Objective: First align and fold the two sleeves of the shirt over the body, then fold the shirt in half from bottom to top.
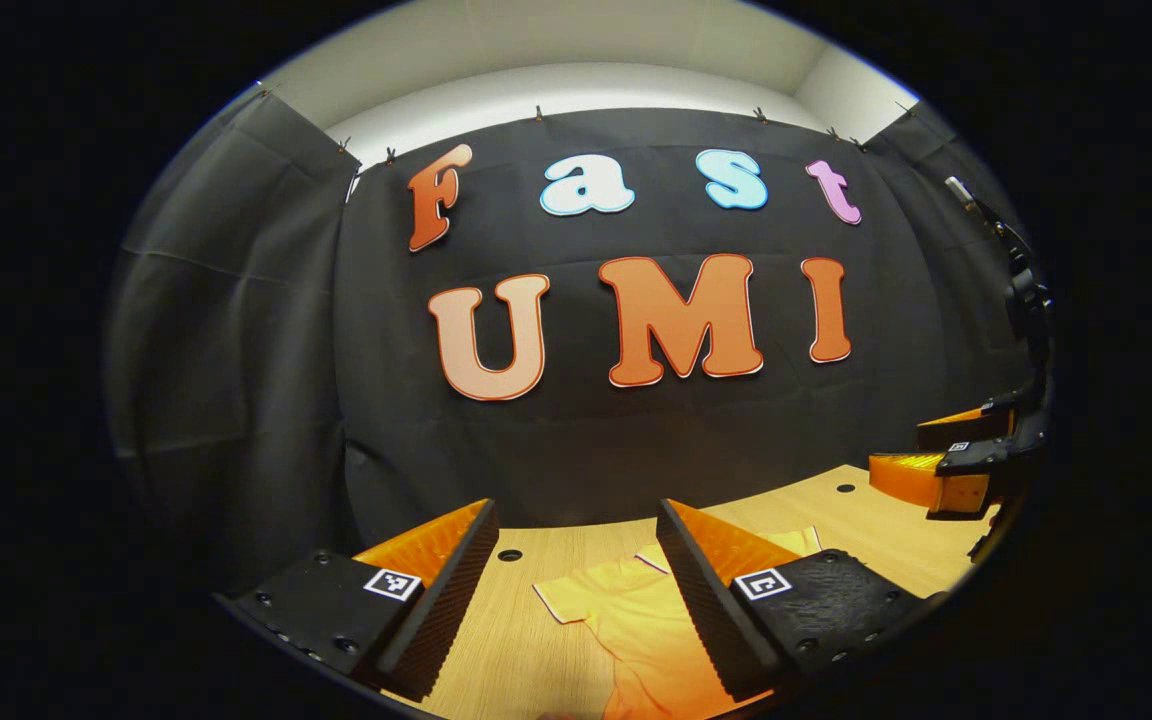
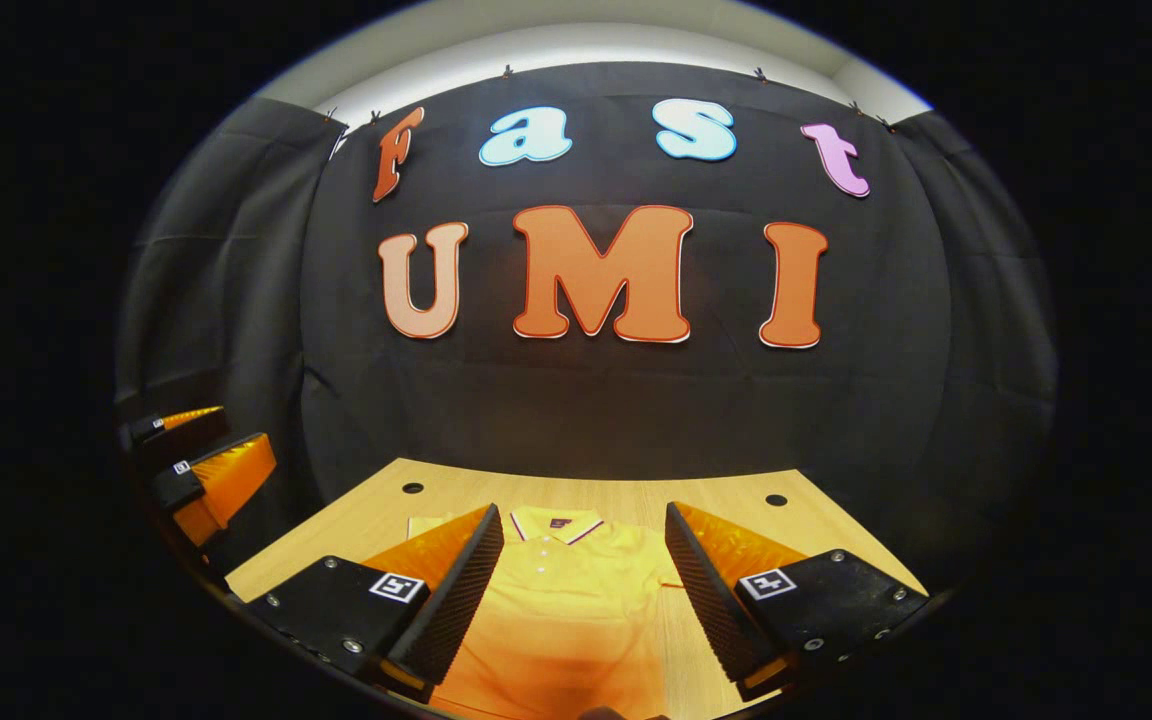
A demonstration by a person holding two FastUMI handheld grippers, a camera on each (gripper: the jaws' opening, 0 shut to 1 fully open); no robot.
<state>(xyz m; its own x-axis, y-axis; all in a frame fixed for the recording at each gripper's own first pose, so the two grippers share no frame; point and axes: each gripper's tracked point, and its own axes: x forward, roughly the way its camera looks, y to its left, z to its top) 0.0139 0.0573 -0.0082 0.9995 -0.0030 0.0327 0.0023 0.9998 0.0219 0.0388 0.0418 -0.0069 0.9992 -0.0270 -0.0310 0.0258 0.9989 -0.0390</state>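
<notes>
A yellow polo shirt point(image 2: 566, 600) lies flat on the wooden table point(image 2: 736, 500), collar toward the black back wall. The right gripper point(image 2: 584, 590) hangs above the shirt's chest, fingers spread wide and holding nothing. The left gripper point(image 1: 571, 600) hovers above the shirt's sleeve point(image 1: 576, 595), likewise spread wide and holding nothing.

Your yellow polo shirt point(image 2: 576, 590) flat on the light wooden table point(image 2: 736, 500), low centre of the right gripper view, your left gripper point(image 2: 198, 462) at its left edge, black cloth wall point(image 2: 586, 400) behind.
</notes>
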